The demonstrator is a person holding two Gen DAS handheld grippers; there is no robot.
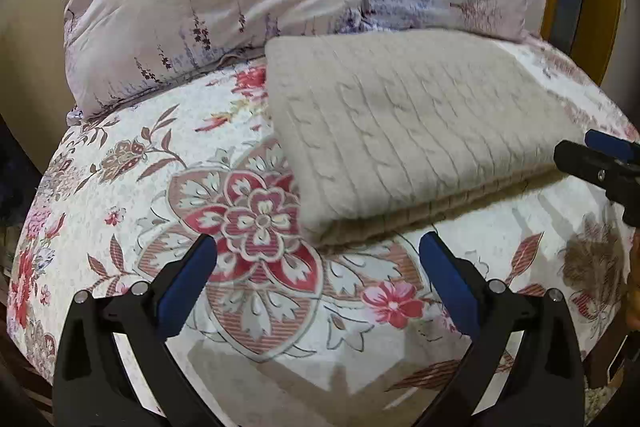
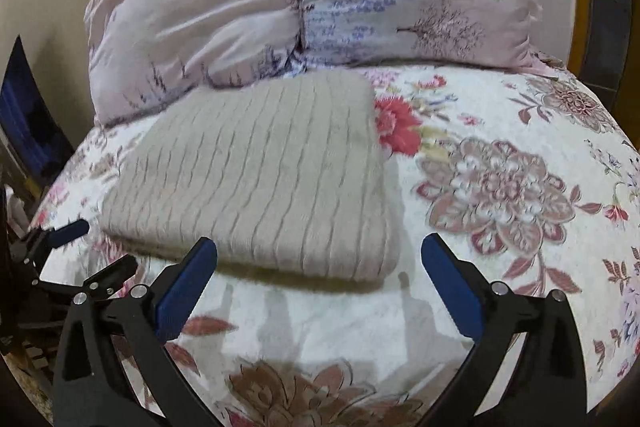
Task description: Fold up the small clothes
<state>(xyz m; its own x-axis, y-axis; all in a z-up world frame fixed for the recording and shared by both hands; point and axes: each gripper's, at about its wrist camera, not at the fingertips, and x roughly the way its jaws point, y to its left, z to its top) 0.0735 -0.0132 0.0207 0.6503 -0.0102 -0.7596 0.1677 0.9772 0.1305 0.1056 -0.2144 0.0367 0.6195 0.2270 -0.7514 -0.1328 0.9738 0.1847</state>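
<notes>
A: Where is the sweater (image 1: 420,131) sitting at this moment?

B: It is lying on the bed (image 1: 132,227), on the flowered bedspread, already folded into a thick rectangle, its far edge just in front of the pale pillow (image 1: 216,3). The folded edge is facing the cameras.

A: And the tools?

B: The left tool (image 1: 318,259) is standing wide open with nothing between its blue pads, hovering over the bedspread just short of the sweater's near left corner. The right tool (image 2: 319,259) is equally wide and empty, its left pad showing just in front of the near edge. Neither pad is pressing on the knit.

A: So the fold is looking finished?

B: I am judging so; the layers are stacking evenly, though the pictures are blurring a little at the corners, so small overhangs are hard to tell.

A: How should this step be handled well?

B: Both tools should be clearing the knit without dragging a pad over the top layer, since a loose cable knit is likely to catch and pull the fold askew. If tidying is wanted, a light pinch at each near corner, both layers together, is giving the squarest result.
</notes>
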